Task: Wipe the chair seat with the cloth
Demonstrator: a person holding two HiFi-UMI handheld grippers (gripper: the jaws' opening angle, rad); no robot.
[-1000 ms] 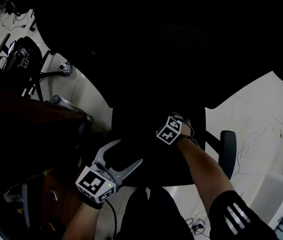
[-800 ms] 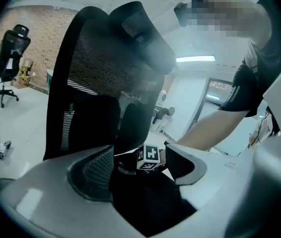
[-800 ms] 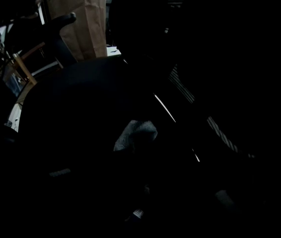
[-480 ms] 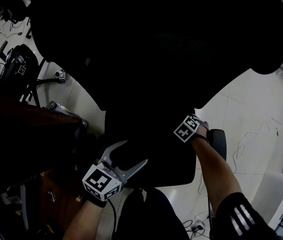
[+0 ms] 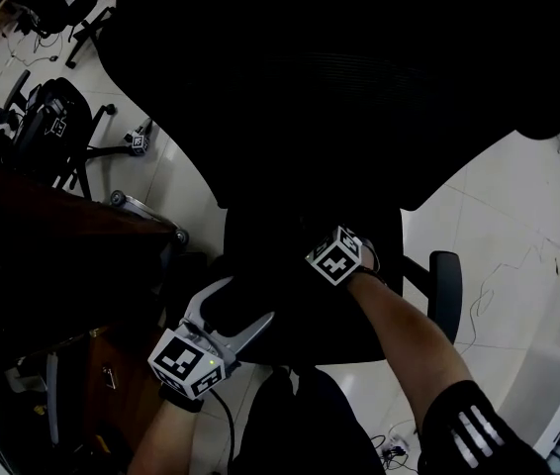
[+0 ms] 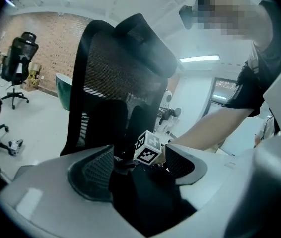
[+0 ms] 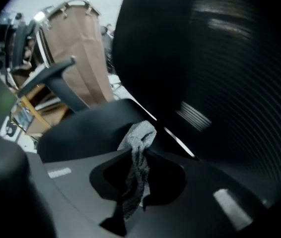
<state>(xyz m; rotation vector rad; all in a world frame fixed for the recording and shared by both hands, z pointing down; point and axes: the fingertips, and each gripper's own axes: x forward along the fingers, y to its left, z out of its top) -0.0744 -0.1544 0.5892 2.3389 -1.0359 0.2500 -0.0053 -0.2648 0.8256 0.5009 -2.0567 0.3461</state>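
The black office chair's seat (image 5: 295, 330) lies below its tall mesh back (image 5: 359, 87). My right gripper, seen by its marker cube (image 5: 337, 255), is low over the seat, with its jaws lost in the dark. In the right gripper view that gripper (image 7: 138, 152) is shut on a grey cloth (image 7: 139, 133) that rests bunched on the seat (image 7: 91, 128). My left gripper (image 5: 252, 299) stands open at the seat's front left. The dark seat edge (image 6: 150, 207) lies between its jaws, and the right gripper's cube (image 6: 148, 148) is just beyond them.
An armrest (image 5: 447, 290) stands at the seat's right side. A dark wooden desk (image 5: 52, 245) is close on the left. Another office chair (image 5: 47, 117) stands on the white tiled floor behind it. Cables (image 5: 389, 448) lie on the floor near the person's leg.
My right gripper swept right across the seat with the cloth, then came back left to about where it started. The left gripper has barely moved.
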